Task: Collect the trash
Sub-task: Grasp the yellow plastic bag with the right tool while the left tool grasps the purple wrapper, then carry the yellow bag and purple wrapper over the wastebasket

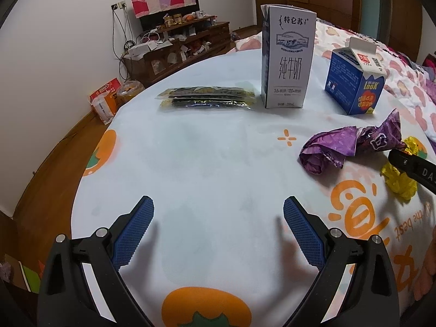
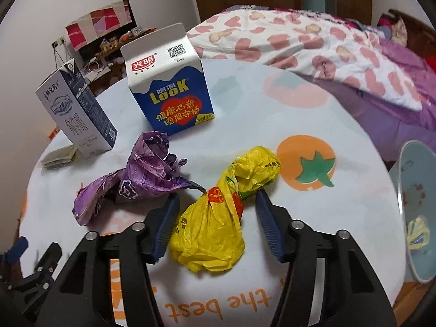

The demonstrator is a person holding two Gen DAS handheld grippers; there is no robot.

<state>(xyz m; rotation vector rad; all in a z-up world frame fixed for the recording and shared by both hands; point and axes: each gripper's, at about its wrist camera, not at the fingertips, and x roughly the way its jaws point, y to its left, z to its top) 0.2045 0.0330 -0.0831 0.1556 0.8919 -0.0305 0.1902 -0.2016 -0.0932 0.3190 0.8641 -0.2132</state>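
At lower centre, the left gripper [image 1: 218,234] gapes over bare table [image 1: 204,163]. The right gripper [image 2: 218,218] straddles the yellow bag [image 2: 209,234] at centre frame, fingers spread (not pinching); the slippery plastic could squirm free, or the left finger snag the purple wrapper [image 2: 136,179].

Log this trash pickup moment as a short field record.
surface: table under a persimmon-print cloth
left tongs: open, empty, over bare cloth
right tongs: open, straddling the yellow bag
other trash: purple wrapper, tall milk carton, blue Look carton, dark snack packets
bin: pale blue, right edge
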